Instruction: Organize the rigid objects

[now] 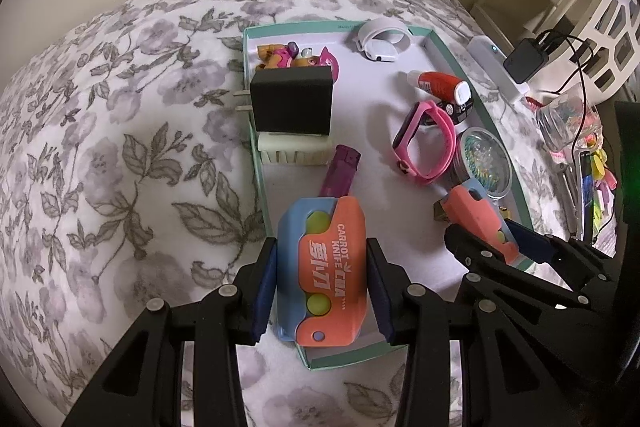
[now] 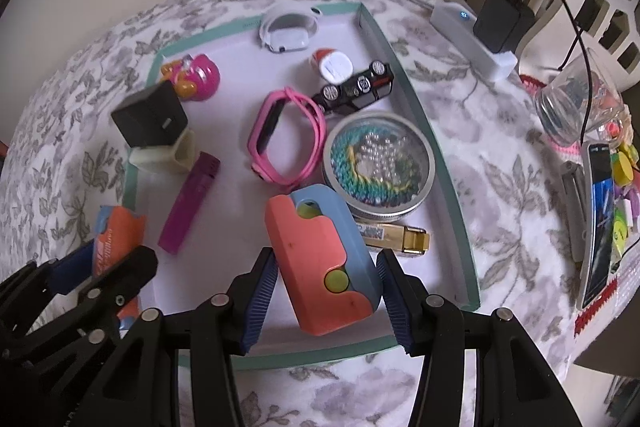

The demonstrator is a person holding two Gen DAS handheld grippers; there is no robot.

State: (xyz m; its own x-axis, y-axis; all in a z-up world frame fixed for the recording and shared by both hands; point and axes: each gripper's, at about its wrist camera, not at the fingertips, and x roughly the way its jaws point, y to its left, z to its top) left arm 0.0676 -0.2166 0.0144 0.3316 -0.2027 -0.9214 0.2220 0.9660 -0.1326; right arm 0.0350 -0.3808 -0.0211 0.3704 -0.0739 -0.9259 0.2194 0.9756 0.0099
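A teal-rimmed shallow tray [image 1: 440, 45] is seen lying on a floral bedspread [image 1: 100, 147]. The left claw [image 1: 322, 287] is clenched on a blue-and-orange carrot knife toy [image 1: 324, 275], which is held over the tray's edge at 6 o'clock in the left wrist view. The right claw [image 2: 326, 301] is clenched on a second carrot knife toy [image 2: 320, 259], which is held over the tray at about 6 o'clock in the right wrist view, just beside a round tin of beads [image 2: 378, 169] and a gold lighter [image 2: 396, 239]. Within the tray, a black charger [image 1: 292, 99] is stacked on a cream block [image 1: 292, 149] at 9 o'clock, a purple stick [image 1: 340, 171] is placed near it, and a pink wristband [image 2: 286, 139] is laid at the centre. A white wristband [image 1: 382, 39] is set at 12 o'clock.
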